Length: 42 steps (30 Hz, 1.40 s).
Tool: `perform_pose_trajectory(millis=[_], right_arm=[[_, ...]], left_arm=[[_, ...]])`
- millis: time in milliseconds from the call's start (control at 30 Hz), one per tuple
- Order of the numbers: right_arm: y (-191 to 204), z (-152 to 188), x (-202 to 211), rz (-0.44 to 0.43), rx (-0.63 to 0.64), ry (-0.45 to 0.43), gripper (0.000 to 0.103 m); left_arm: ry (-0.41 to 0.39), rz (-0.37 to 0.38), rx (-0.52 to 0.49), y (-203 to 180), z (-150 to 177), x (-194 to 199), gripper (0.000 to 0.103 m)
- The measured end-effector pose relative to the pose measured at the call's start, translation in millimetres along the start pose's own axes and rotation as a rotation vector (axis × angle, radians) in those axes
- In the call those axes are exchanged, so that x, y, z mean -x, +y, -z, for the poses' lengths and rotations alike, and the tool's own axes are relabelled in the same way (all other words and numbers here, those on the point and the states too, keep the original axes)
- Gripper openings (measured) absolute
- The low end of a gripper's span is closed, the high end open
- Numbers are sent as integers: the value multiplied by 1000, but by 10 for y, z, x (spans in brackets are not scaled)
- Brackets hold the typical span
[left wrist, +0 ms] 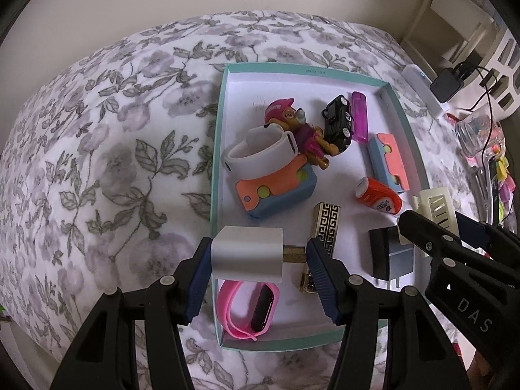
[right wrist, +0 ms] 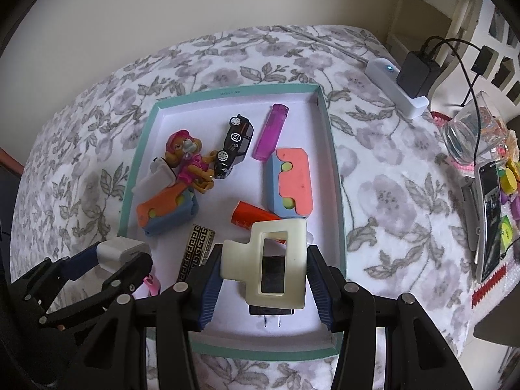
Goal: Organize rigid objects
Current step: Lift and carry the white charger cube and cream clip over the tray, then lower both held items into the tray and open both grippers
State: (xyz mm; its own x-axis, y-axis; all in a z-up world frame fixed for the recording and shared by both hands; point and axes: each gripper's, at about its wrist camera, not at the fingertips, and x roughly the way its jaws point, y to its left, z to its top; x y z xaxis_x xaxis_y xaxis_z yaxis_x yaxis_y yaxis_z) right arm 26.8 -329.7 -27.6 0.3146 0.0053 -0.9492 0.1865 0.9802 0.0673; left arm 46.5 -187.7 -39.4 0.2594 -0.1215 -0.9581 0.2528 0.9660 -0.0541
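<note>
A teal-rimmed white box lies on a floral bedspread and holds several small objects. My left gripper is shut on a white plug charger, held over the box's near-left rim; the charger also shows in the right wrist view. My right gripper is shut on a cream hair claw clip, held above a black charger in the box; the clip shows in the left wrist view. A pink watch lies under the left gripper.
In the box lie a toy pup, a black toy car, a purple lighter, two blue-orange blocks, a red tube and a gold-patterned case. A power strip, glass and phone sit right.
</note>
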Motion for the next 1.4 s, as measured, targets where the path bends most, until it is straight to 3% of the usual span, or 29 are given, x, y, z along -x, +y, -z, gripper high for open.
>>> perform_pose_trajectory(millis=[467, 967, 1400], right_arm=[[29, -16, -222, 9, 10, 52, 53], [39, -51, -255, 11, 14, 45, 54], [35, -79, -153, -8, -4, 12, 63]], left_arm=[[16, -37, -2, 16, -14, -101, 60], [30, -46, 0, 28, -16, -174, 60], [-18, -26, 33, 93, -67, -3, 61]])
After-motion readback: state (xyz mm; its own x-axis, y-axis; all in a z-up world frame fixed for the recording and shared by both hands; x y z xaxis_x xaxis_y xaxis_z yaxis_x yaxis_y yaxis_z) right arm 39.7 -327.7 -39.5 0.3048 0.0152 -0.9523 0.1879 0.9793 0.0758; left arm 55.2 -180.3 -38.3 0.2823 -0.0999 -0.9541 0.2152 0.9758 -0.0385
